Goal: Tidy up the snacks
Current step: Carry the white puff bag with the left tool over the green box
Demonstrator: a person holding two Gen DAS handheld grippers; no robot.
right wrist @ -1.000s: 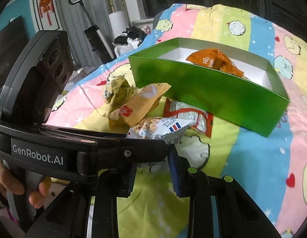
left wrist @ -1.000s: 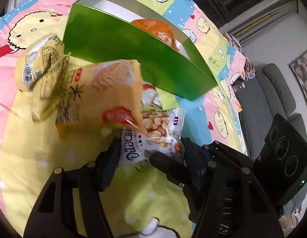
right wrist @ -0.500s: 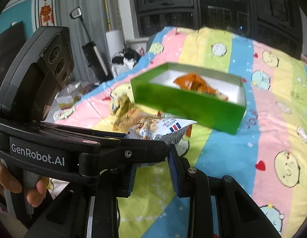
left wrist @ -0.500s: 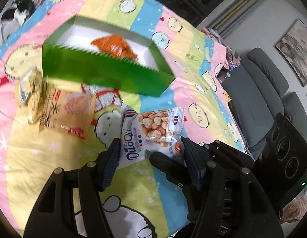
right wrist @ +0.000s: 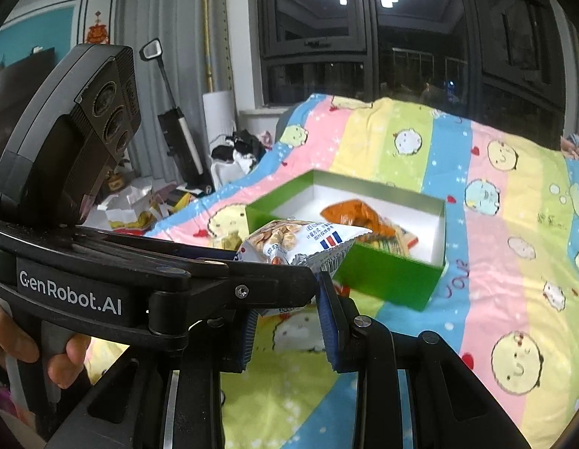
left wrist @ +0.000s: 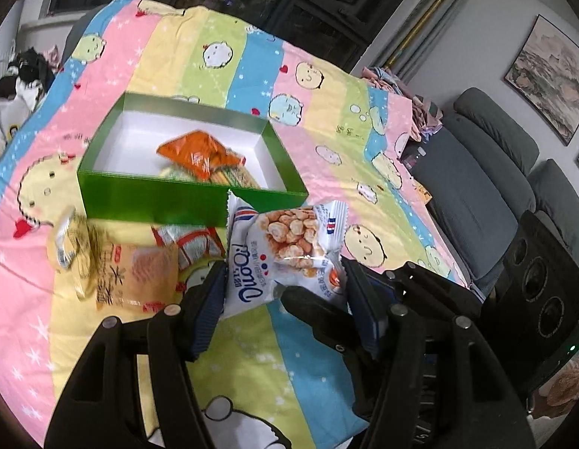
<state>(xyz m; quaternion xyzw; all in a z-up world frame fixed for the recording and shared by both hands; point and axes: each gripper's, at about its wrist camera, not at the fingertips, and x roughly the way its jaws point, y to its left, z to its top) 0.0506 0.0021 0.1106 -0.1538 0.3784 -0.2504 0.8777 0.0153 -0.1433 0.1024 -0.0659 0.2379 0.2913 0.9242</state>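
the left gripper (left wrist: 285,292) is clamping a white snack bag (left wrist: 285,250) between its fingers, holding it in the air above the striped blanket (left wrist: 364,142), just in front of the green box (left wrist: 192,202). the right gripper (right wrist: 289,321) is standing with its fingers apart, gripping nothing. an orange packet (left wrist: 199,153) is lying inside the box, and a yellow packet (left wrist: 136,280) is lying on the blanket beside it.

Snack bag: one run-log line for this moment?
left gripper: shut on snack bag | bag: held above blanket | green box: holds orange packet | right gripper: open
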